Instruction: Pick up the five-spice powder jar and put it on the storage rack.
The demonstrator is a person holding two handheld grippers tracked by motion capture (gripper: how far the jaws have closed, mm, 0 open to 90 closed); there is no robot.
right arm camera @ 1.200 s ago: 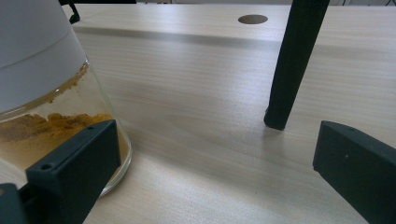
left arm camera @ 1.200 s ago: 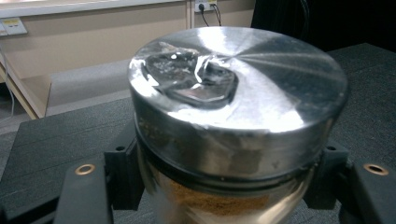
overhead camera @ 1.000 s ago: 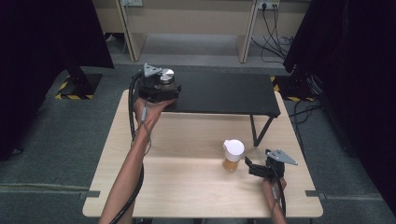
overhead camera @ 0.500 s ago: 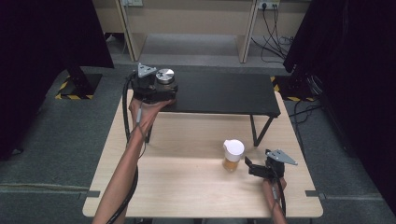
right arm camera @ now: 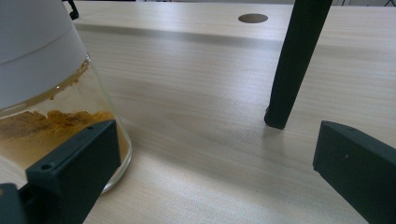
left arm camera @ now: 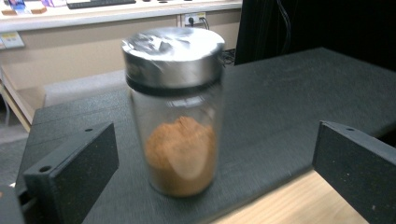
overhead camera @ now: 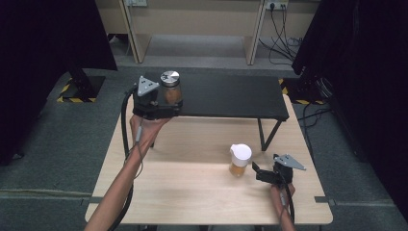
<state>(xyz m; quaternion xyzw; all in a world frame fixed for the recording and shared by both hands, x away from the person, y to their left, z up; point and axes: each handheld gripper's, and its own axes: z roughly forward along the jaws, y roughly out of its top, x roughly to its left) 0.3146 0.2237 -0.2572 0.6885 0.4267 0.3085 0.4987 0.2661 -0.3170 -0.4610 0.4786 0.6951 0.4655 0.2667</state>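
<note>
On the pale wooden table (overhead camera: 192, 187), the right gripper (overhead camera: 262, 173) rests with jaws spread beside a white-lidded glass jar of orange powder (overhead camera: 239, 160) — farther back, the left gripper (overhead camera: 166, 109), jaws wide, flanks a steel-capped glass jar of brown powder (left arm camera: 175, 112) standing on the black raised shelf (overhead camera: 231, 96).

Wide-spread jaws over tabletop (right arm camera: 201, 154), white-lidded jar (right arm camera: 46, 98) of orange powder behind left jaw, black leg (right arm camera: 292, 65) ahead.

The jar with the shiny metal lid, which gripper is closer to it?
Left. The left gripper is right at the metal-lidded jar on the black shelf, jaws open either side. The right gripper is far off, beside the white-lidded jar.
</note>
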